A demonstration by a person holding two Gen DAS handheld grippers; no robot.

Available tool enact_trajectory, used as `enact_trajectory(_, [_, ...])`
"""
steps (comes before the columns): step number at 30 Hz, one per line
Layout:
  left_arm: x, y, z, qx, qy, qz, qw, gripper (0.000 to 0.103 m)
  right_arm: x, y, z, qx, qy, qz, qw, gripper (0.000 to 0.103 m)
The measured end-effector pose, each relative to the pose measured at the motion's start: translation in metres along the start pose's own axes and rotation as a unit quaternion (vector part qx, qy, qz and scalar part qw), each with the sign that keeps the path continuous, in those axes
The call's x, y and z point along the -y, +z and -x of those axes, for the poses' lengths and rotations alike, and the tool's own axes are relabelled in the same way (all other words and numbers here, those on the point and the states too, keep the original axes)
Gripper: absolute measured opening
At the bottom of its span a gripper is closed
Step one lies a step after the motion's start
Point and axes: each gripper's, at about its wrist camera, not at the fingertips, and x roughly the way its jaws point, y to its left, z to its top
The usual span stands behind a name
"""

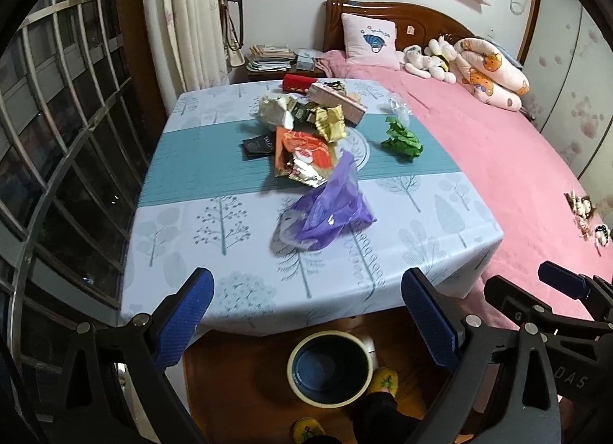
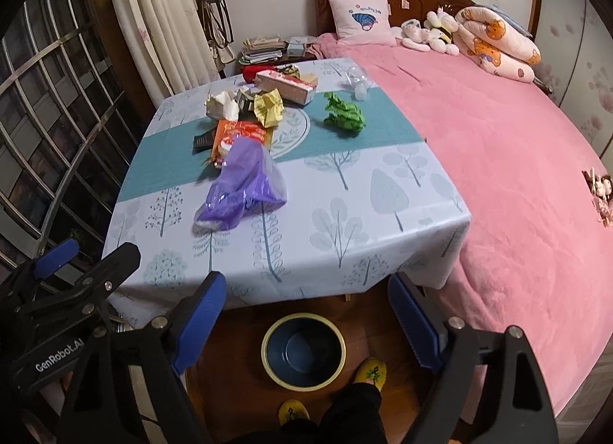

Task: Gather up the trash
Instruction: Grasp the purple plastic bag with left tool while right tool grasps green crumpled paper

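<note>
Left wrist view: trash heaped on the table, bin below

Both the left gripper (image 1: 306, 313) and right gripper (image 2: 306, 309) are held spread, nothing pinched. A purple plastic bag (image 1: 329, 210), orange wrapper (image 1: 302, 152) and green crumpled paper (image 1: 400, 139) are seen lying on the tree-print tablecloth (image 1: 214, 237). A dark blue bin (image 1: 330, 367) is set on the floor just before the table.

Table (image 1: 214, 244) in tree-print cloth, purple bag (image 1: 329, 210) near centre, orange wrapper (image 1: 302, 154) behind it, green wad (image 1: 402, 137) toward right edge, wrapper pile (image 1: 306, 114) and pink box (image 1: 337, 101) near far edge, clear plastic (image 1: 398, 106) far right corner.
</note>
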Motion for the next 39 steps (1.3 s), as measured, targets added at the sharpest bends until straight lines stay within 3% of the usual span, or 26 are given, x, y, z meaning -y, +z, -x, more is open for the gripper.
enact_trajectory(9, [0.020, 0.031, -0.059, -0.047, -0.005, -0.009, 0.9988, 0.097, 0.025, 0.041, -0.035, -0.007, 0.012, 0.004, 1.000, 0.087])
enact_trajectory(16, [0.036, 0.060, -0.129, -0.092, 0.022, -0.001, 0.9955, 0.097, 0.055, 0.093, -0.082, -0.031, 0.038, 0.020, 0.999, 0.087])
enact_trajectory(22, [0.048, 0.072, -0.198, -0.150, 0.060, 0.005, 0.9870, 0.097, 0.081, 0.137, -0.134, -0.055, 0.061, 0.050, 0.995, 0.087])
enact_trajectory(27, [0.051, 0.073, -0.232, -0.187, 0.077, 0.032, 0.9788, 0.097, 0.092, 0.166, -0.174, -0.074, 0.077, 0.082, 0.991, 0.087])
enact_trajectory(35, [0.050, 0.074, -0.259, -0.221, 0.084, 0.058, 0.9700, 0.097, 0.090, 0.210, -0.240, -0.085, 0.080, 0.137, 0.984, 0.087])
enact_trajectory(39, [0.044, 0.068, -0.268, -0.244, 0.071, 0.084, 0.9635, 0.090, 0.080, 0.222, -0.266, -0.090, 0.076, 0.164, 0.979, 0.086])
